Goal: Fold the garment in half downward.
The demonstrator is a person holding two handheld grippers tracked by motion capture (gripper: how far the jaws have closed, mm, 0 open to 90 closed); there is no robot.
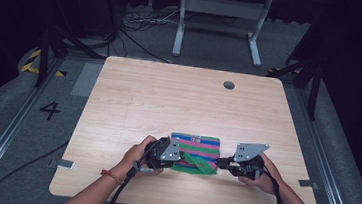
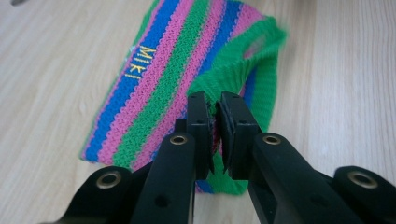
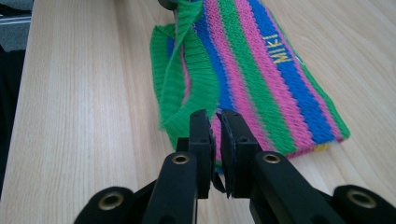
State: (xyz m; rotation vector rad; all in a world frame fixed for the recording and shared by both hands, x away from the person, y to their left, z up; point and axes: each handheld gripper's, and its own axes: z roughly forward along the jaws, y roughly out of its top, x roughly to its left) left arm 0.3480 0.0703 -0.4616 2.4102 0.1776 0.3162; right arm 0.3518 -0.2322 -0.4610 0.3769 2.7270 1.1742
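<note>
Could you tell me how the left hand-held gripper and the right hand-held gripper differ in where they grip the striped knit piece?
The left hand-held gripper pinches the striped knit piece at its left edge; the right hand-held gripper pinches its right corner. The green band lifts toward the left one and lies lower by the right one. Both are shut on the fabric, low over the wooden table.
</note>
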